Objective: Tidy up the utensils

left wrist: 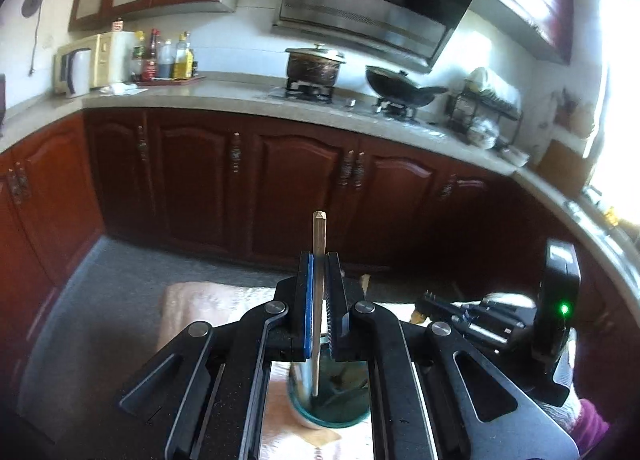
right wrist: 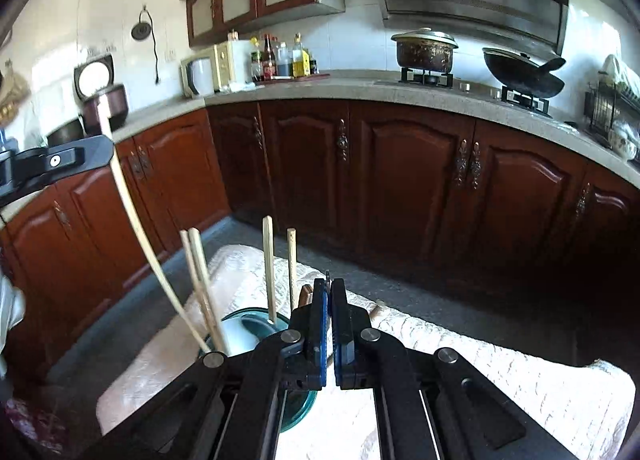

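My left gripper [left wrist: 319, 260] is shut on a pale wooden chopstick [left wrist: 319, 236] that stands upright between its pads. The stick's lower end reaches into a teal glass jar [left wrist: 336, 412] right under the gripper. In the right wrist view the same chopstick [right wrist: 136, 219] slants from the left gripper [right wrist: 108, 149] down into the jar [right wrist: 248, 324], where several other chopsticks [right wrist: 270, 268] stand. My right gripper [right wrist: 330, 288] is shut with nothing between its pads, just right of the jar. It also shows in the left wrist view as the right gripper [left wrist: 430, 298].
The jar stands on a small table under a pale quilted cloth [right wrist: 480, 360]. Beyond a strip of grey floor runs a curved counter [right wrist: 360, 93] on dark red cabinets. It carries a pot [right wrist: 424, 49], a wok [right wrist: 524, 73], a microwave [right wrist: 224, 63], bottles and a dish rack [right wrist: 612, 107].
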Tool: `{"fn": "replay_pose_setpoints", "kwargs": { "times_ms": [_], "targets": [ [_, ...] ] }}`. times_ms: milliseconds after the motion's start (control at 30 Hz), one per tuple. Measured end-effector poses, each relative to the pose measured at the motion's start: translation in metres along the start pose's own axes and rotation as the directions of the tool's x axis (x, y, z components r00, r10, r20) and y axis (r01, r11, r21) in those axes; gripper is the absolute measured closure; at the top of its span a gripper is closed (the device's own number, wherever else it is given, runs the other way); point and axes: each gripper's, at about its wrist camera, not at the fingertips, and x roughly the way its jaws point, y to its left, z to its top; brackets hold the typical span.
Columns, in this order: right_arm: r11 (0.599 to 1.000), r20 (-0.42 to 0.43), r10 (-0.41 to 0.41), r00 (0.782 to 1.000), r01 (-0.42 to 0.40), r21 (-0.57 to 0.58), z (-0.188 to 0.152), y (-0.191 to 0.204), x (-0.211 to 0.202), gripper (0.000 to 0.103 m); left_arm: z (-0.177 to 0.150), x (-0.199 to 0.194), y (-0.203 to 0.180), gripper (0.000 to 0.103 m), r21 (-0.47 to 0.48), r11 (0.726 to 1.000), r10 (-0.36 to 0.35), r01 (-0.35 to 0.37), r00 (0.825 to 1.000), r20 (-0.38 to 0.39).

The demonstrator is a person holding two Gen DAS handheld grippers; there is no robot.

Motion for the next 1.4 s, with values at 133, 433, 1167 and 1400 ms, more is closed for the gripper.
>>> {"fn": "replay_pose_setpoints", "kwargs": {
  "times_ms": [133,433,1167,1400],
  "targets": [
    [0.998,-0.015,-0.046,0.999,0.046,-0.042,-0.007,0.008,0.02,0.102,-0.02,0.016,0.003,0.099,0.004,1.0,0.013,-0.013,0.999,-0.03],
    [0.997,-0.096,-0.026,0.995,0.02,-0.071,-0.026,0.013,0.049,0.101,-0.057,0.041,0.005,0.099,-0.011,1.0,0.018,-0.019,0.996,-0.091],
    [0.977,-0.112,0.164,0.98,-0.145,0.155,-0.041,-0.015,0.02,0.078,-0.084,0.04,0.008,0.084,-0.062,0.998,0.015,-0.023,0.992,-0.124],
    [0.978,-0.064,0.121,0.991,-0.109,0.175,-0.052,-0.012,-0.015,0.067,-0.09,0.022,-0.002,0.059,-0.045,0.998,0.035,-0.04,0.994,-0.105]
  ]
}}
